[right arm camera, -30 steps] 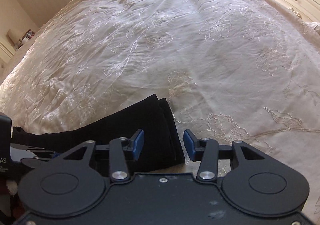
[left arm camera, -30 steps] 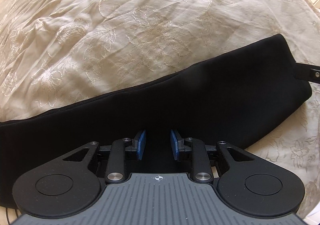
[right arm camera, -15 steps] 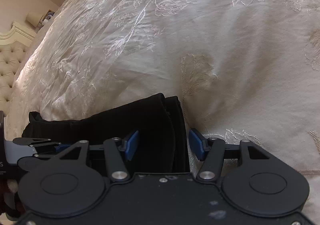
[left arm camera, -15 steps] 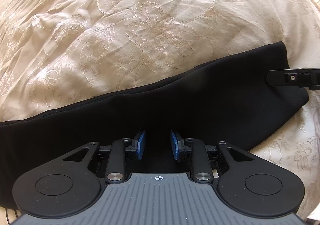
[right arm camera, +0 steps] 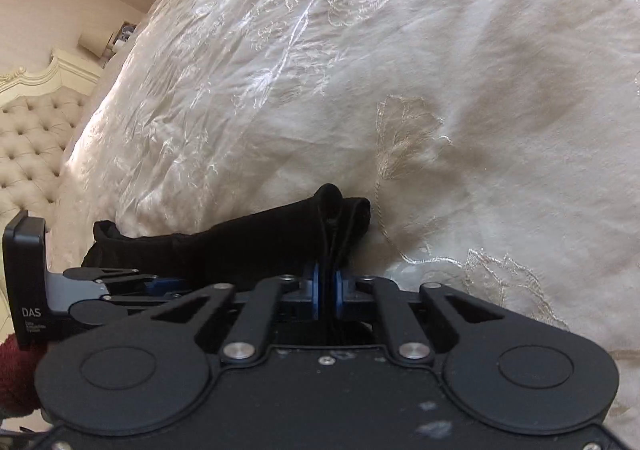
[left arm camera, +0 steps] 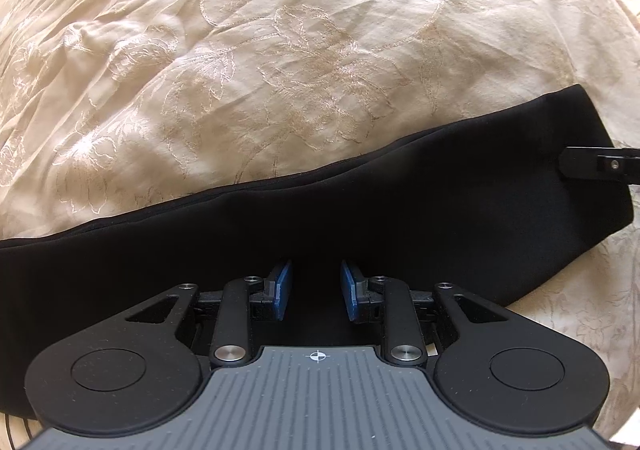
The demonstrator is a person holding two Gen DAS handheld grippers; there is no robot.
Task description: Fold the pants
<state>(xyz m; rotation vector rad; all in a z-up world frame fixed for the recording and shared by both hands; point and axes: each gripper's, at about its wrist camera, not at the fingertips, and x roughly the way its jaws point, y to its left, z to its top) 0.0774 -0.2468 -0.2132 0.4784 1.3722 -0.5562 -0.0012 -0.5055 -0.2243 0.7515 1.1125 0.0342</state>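
Black pants [left arm camera: 360, 217] lie folded lengthwise as a long band across a cream embroidered bedspread [left arm camera: 280, 49]. My left gripper [left arm camera: 316, 290] is open, its blue pads over the near edge of the band at mid-length, with cloth between and below them. My right gripper [right arm camera: 327, 286] is shut on the hem end of the pants [right arm camera: 280, 230], which bunches up just past its pads. A finger of the right gripper [left arm camera: 600, 165] shows at the pants' right end in the left wrist view. The left gripper [right arm camera: 120, 286] shows at the left in the right wrist view.
The bedspread [right arm camera: 400, 89] stretches far beyond the pants in both views. A tufted cream headboard [right arm camera: 28, 137] stands at the far left. A red sleeve [right arm camera: 16, 374] shows at the lower left edge.
My right gripper has closed from open onto the hem end of the pants and tilted lower toward the bed. My left gripper has stayed open over the middle of the band.
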